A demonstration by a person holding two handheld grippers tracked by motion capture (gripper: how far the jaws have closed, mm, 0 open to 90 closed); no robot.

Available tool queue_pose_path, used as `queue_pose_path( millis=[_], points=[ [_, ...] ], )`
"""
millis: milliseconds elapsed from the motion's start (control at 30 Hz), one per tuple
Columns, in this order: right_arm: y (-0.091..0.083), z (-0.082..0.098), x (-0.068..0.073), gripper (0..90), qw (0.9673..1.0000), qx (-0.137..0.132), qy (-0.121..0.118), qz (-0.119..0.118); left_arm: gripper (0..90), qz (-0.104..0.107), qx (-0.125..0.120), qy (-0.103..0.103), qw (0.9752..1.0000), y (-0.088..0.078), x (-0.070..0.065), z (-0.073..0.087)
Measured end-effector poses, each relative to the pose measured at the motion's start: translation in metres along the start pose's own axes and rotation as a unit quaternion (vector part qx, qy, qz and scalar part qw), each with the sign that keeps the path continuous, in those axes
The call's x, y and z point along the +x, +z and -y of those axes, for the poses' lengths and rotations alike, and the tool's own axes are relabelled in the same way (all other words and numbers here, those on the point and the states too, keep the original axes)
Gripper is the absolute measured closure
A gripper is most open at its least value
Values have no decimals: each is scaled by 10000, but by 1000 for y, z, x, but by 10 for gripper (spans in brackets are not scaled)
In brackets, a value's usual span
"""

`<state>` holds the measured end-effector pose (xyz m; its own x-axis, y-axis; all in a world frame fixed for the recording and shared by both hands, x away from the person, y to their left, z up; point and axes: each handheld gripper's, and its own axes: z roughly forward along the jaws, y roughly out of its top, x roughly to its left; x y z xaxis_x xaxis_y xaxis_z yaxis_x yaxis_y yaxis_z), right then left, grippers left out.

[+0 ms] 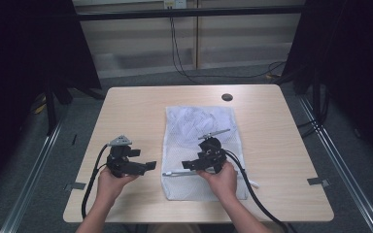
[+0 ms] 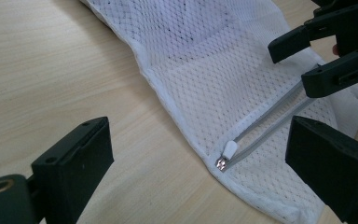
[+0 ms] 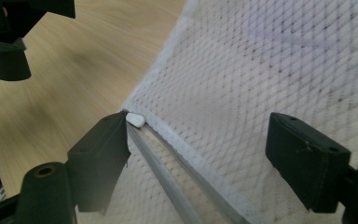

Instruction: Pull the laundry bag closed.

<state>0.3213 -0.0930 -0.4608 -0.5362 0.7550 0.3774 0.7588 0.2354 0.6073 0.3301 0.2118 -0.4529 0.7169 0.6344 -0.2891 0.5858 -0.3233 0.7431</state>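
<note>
Fixed overhead view of a light wooden table (image 1: 136,107) bearing a white mesh laundry bag (image 1: 194,121), which lies flat slightly right of the table's centre and runs from mid-table toward the near edge. A grey zipper (image 1: 179,173) crosses the bag close to its near end, parallel to the near edge of the table; its white pull tab (image 2: 229,150) sits at the bag's left hem, beside the metal end stop.

The right gripper (image 1: 188,165), held in the person's right hand (image 1: 221,177), rests over the near part of the bag and points toward the left hem. Its jaws stand apart, released, with nothing clamped; in the right gripper view one jaw tip lies just beside the pull tab (image 3: 135,120) and the other is above the mesh, with the zipper line running between them.

The left gripper (image 1: 150,165), held in the left hand (image 1: 109,179), lies on bare wood near the left part of the near edge, just beside the bag's left hem and pointed at it. Its jaws are wide apart and grasp nothing.

A dark round grommet (image 1: 227,97) sits near the far edge.
</note>
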Motion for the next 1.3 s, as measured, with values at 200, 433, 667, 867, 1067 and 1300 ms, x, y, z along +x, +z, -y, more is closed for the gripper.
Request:
queue_pose_path(
  millis=[200, 433, 667, 867, 1067, 1300],
  points=[
    [7, -2, 4, 256, 9999, 41, 19, -131, 73, -8, -6, -13, 10000, 0, 0, 0],
    [16, -2, 8, 353, 9992, 112, 70, -380, 72, -13, 41, 12, 10000, 0, 0, 1],
    [25, -3, 14, 445, 9980, 248, 98, -568, 74, -9, 51, 6, 10000, -1, 0, 2],
    [36, -3, 20, 495, 9966, 367, 126, -732, 74, -25, 62, -31, 10000, -3, 1, 4],
    [47, -2, 23, 527, 9954, 479, 193, -802, 74, -69, 82, -28, 9999, -4, 2, 5],
    [58, -1, 25, 589, 9938, 640, 302, -861, 74, -81, 103, -42, 9999, -5, 1, 7]
  ],
)
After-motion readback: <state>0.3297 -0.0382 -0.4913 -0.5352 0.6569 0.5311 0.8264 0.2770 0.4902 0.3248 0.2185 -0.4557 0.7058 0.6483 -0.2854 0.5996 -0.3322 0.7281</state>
